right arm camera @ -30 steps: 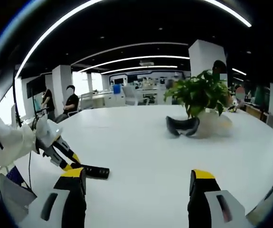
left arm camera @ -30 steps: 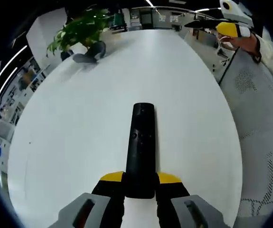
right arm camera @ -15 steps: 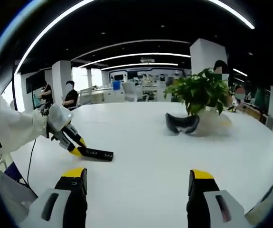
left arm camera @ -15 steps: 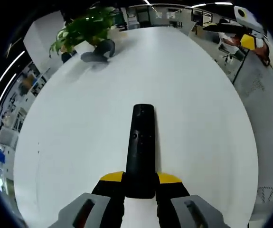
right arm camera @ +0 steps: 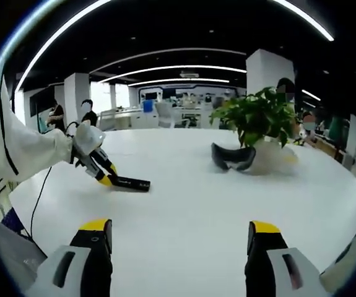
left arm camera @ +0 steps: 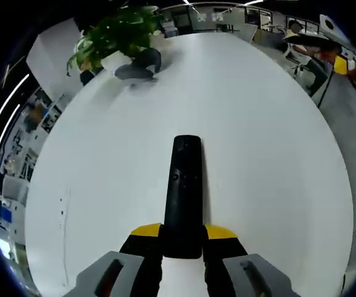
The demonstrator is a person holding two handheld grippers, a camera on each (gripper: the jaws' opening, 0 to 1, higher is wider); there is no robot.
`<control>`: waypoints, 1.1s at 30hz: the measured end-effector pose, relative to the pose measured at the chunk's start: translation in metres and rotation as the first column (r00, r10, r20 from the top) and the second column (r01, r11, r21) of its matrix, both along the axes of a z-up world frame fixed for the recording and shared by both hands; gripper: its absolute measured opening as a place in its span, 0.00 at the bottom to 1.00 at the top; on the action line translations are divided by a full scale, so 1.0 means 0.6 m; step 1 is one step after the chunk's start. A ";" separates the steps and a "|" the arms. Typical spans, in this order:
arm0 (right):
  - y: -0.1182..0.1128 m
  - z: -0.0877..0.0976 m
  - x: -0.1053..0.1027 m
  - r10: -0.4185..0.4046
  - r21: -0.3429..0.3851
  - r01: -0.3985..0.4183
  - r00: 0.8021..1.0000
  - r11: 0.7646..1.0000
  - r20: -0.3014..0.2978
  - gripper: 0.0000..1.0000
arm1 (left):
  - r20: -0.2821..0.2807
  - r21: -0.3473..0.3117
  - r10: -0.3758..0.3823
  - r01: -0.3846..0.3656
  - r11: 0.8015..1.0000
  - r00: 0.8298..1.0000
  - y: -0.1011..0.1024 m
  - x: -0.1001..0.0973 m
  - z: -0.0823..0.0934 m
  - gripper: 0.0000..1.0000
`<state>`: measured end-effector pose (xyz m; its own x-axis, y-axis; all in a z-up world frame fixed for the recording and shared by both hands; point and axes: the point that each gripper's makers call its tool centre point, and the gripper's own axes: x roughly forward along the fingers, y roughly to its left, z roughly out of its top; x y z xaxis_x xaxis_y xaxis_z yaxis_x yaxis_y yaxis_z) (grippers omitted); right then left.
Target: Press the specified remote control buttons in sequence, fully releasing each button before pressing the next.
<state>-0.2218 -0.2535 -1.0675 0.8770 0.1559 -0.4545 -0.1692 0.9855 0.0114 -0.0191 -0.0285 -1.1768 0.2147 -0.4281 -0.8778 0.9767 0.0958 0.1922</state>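
Since the earlier frame our left gripper (right arm camera: 111, 180) has carried the remote (left arm camera: 183, 193) farther over the white table (left arm camera: 270, 161). It clamps the remote's near end at lower centre. Our right gripper (right arm camera: 178, 241) hangs wide apart, holding nothing. A plant (right arm camera: 256, 117) sits upper right.

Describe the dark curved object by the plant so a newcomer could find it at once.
Start at the big white table, then find the leafy potted plant at its far side. Just left of the pot lies a dark curved headset-like object; unlike the slim straight remote, it is bowed and bulky.
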 end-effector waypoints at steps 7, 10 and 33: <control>-0.002 -0.006 0.001 -0.005 -0.007 0.005 1.000 1.000 -0.020 0.89 | 0.033 0.022 -0.011 0.010 1.000 0.999 0.002 0.042 0.001 0.23; -0.003 -0.006 0.000 -0.011 -0.003 0.011 1.000 1.000 -0.022 0.89 | 0.032 0.039 -0.017 0.016 0.999 0.999 0.005 0.057 -0.002 0.23; -0.003 -0.006 0.001 -0.008 -0.004 0.008 1.000 1.000 -0.017 0.89 | -0.013 0.087 -0.004 0.005 0.996 1.000 0.020 0.094 -0.022 0.25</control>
